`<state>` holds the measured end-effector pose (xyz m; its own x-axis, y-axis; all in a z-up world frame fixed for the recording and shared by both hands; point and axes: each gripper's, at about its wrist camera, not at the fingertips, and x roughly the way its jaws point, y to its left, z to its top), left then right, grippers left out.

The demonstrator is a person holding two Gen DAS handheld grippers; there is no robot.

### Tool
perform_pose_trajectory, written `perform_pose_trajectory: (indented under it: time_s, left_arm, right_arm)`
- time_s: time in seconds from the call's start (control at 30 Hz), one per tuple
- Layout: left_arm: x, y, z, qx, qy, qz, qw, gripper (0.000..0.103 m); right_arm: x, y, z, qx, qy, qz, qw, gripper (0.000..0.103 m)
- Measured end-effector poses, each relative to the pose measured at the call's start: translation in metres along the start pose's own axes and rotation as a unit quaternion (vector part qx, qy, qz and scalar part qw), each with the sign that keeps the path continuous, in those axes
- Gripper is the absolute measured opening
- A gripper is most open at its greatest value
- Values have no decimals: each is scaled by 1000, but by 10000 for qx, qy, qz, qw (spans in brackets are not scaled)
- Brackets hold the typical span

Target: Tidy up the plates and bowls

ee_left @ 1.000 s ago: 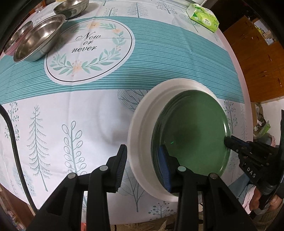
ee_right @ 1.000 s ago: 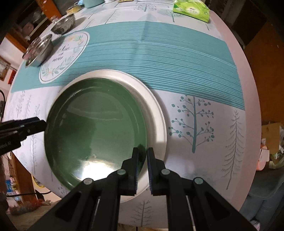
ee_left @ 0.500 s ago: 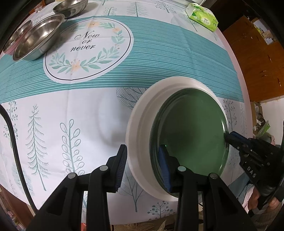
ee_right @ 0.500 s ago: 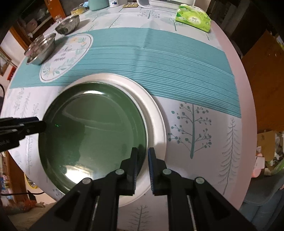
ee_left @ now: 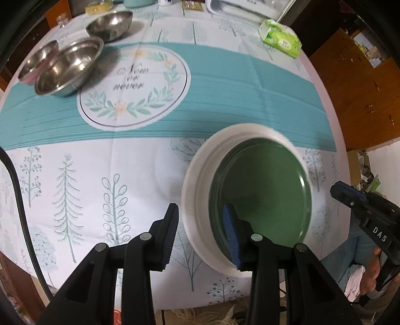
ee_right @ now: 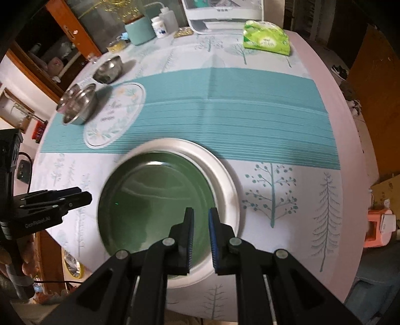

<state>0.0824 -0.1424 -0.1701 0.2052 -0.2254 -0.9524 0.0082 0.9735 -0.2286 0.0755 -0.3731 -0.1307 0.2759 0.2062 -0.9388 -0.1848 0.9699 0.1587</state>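
A green plate (ee_right: 155,207) sits nested inside a larger white plate (ee_right: 225,190) near the front edge of the worktop (ee_right: 287,130), which is covered with a cloth printed with trees, a teal striped band and a round wreath motif reading "Now or never". In the left wrist view the left gripper (ee_left: 202,235) straddles the near-left rim of the stacked plates, one finger outside the white plate (ee_left: 197,200) and the blue-padded finger over the green plate (ee_left: 262,192); its jaws stand partly apart, and whether the pads actually press on the rim cannot be told from this angle. In the right wrist view the right gripper (ee_right: 201,237) hangs over the right side of the green plate with its fingers drawn close together and only a narrow slit between them; nothing is clamped there, and the plate rims lie below it. Each gripper shows at the edge of the other's view: the right gripper (ee_left: 350,197) clear of the plates' right rim, the left gripper (ee_right: 72,200) near their left rim. At the far left of the worktop stand three stainless steel bowls (ee_left: 70,67), two touching and overlapping and a third just behind them. A green tissue pack (ee_right: 266,37) lies at the far right, and a teal mug (ee_right: 140,30), white bottles (ee_right: 165,23) and a white appliance (ee_right: 225,15) line the back edge.
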Motion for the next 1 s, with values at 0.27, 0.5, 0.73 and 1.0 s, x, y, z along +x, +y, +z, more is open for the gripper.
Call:
perform_pose_trajectory:
  time_s: [0.27,0.5,0.73,1.0]
  left_arm:
    - [-42,-9,-16,-25,-525,114,9986,47]
    - [-83,-11,-35,-161,-1013,285,9943,60]
    - [-105,-9,-41,7,-1308,587,9897,71]
    - [-129,28,-22,129,-1548,601,9860,85]
  right_arm:
    - [-20,21,-3,-286,-193,268,9990,12]
    - [-39,37,-9,-484,-361,556,9966,12]
    - [-56,54,-9,-623,-657,595,9941,20]
    - [-67,75,5,-517,-925,565,9928,23]
